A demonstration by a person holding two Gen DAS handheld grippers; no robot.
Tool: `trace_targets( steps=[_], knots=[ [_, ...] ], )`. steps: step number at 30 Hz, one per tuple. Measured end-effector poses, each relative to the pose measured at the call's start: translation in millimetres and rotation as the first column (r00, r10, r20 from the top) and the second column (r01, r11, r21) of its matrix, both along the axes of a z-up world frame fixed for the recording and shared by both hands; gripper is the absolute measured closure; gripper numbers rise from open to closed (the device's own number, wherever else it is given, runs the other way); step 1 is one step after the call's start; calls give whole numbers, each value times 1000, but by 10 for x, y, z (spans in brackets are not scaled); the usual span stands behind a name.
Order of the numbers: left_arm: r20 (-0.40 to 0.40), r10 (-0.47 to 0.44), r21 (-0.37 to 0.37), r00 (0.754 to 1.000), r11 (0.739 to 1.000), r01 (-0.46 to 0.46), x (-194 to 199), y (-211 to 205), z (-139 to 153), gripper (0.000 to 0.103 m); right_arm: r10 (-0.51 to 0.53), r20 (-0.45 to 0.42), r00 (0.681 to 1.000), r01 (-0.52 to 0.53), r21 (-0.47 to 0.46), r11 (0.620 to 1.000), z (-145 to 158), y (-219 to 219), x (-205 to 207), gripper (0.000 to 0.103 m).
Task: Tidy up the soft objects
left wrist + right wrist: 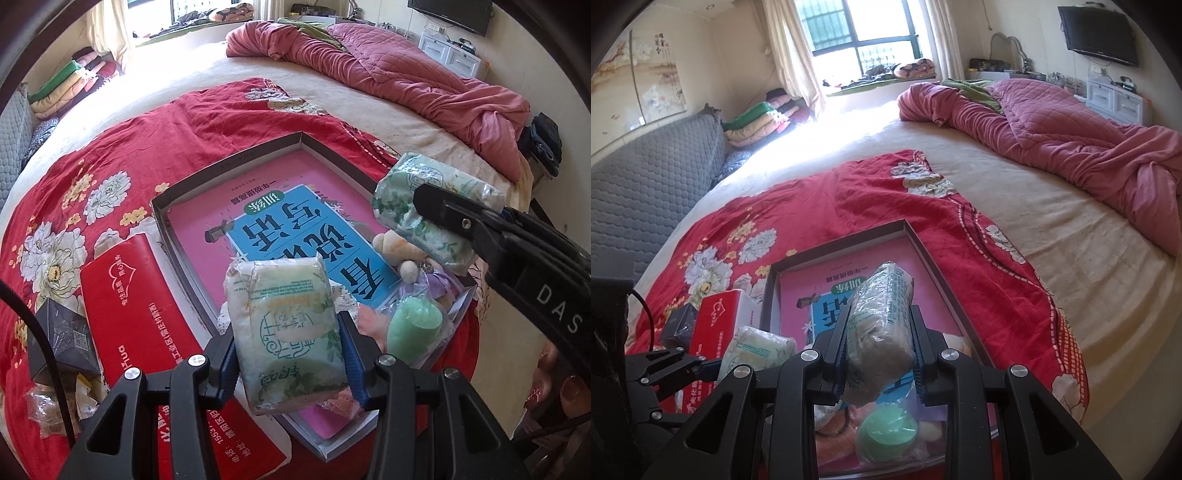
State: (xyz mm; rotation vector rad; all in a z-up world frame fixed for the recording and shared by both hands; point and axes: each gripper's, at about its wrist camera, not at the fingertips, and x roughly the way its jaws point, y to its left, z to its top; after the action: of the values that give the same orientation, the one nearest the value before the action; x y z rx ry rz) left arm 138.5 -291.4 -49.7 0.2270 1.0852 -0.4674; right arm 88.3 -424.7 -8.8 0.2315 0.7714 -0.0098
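Note:
My left gripper [288, 354] is shut on a green-and-white tissue pack [288, 332], held above the near left corner of a shallow grey box [236, 162]. My right gripper [879, 350] is shut on a second tissue pack [879, 325] and holds it over the box's near end [842, 240]; this pack also shows in the left wrist view [417, 206]. The box holds a pink and blue book [295, 229], a green roll in plastic [415, 328], a small plush toy [399, 251] and other soft items.
A red tissue box [129, 302] lies left of the grey box on a red floral cloth [110, 155], with a dark small box [62, 336] and wrappers beside it. A pink quilt [406, 74] lies bunched at the bed's far side. Folded blankets [757, 118] are stacked by the window.

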Motion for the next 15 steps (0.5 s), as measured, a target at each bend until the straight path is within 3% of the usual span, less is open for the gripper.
trace_targets(
  steps=[15],
  knots=[
    [-65, -36, 5, 997, 999, 36, 15, -85, -218, 55, 26, -82, 996, -25, 15, 1000, -283, 7, 106, 74]
  ],
)
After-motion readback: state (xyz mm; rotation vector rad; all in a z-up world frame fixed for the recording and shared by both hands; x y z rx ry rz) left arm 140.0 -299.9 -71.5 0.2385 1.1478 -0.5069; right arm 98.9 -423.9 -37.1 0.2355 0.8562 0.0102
